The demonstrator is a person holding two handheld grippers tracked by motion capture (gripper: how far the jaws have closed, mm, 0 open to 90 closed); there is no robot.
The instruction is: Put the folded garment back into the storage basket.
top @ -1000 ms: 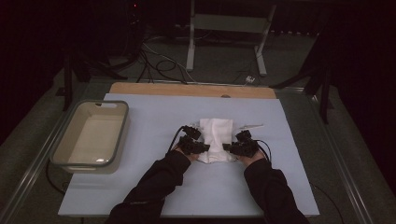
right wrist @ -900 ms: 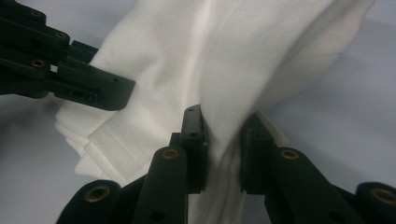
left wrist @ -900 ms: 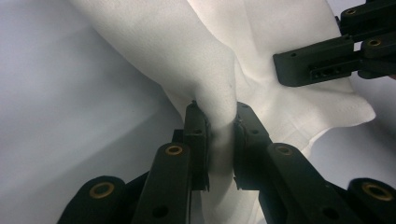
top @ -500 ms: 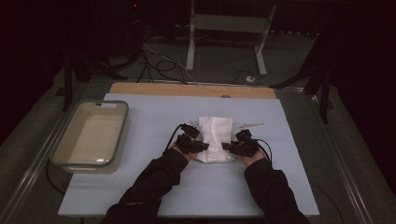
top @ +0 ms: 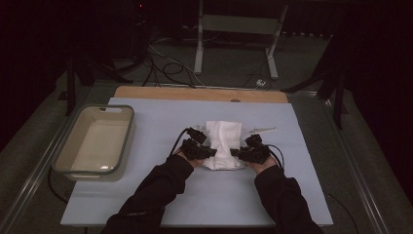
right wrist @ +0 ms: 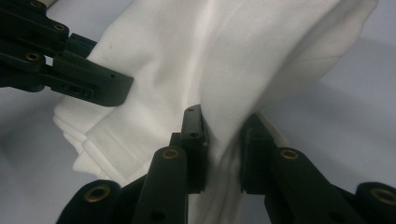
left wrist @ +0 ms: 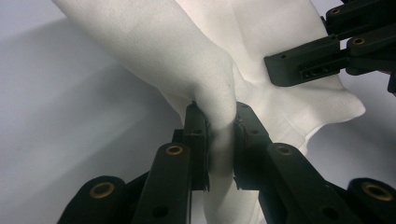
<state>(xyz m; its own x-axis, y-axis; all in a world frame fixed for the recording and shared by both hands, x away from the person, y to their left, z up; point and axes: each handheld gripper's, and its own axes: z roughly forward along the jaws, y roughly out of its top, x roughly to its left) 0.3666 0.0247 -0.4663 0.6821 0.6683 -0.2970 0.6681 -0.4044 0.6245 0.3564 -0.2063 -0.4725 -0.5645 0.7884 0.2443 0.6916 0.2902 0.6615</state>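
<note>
Cloth: white, folded, on blue mat | left gripper: pinching cloth fold | right gripper: pinching cloth fold | tray: well left

From above the person's side, the high view looks forward and down across the whole blue mat, far enough back to take in the tray left of the white cloth. The left gripper view sits right behind its jaws, close against the cloth. The right gripper view sits just as close at the cloth's opposite edge. All three share that cloth.
</note>
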